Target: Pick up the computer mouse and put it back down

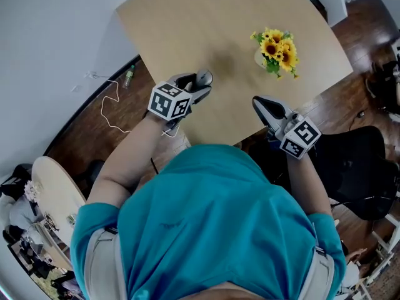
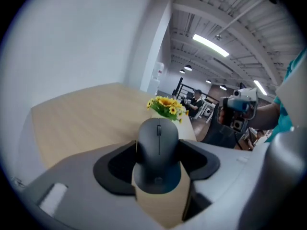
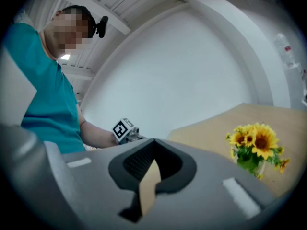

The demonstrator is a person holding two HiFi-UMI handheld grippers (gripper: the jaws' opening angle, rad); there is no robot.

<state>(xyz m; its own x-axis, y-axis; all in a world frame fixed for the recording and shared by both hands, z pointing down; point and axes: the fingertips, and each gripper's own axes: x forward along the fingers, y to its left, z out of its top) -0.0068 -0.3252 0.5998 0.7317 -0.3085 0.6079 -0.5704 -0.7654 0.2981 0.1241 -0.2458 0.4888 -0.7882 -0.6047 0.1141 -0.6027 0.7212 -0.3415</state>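
Note:
A dark grey computer mouse (image 1: 204, 77) (image 2: 158, 169) hangs above the near left part of the light wooden table (image 1: 187, 24). My left gripper (image 1: 201, 85) (image 2: 158, 140) is shut on it, with a black pad pressed on each side. In the left gripper view the mouse points away from me, scroll wheel up. My right gripper (image 1: 260, 104) (image 3: 152, 143) hovers over the table's near right edge. Its jaws are together and hold nothing. The left gripper's marker cube (image 3: 123, 130) shows in the right gripper view.
A small vase of sunflowers (image 1: 278, 50) (image 2: 167, 107) (image 3: 254, 145) stands on the table's right part. A black chair (image 1: 359, 167) sits at the right on the wooden floor. A white cable (image 1: 109, 108) trails along the curved wall at left.

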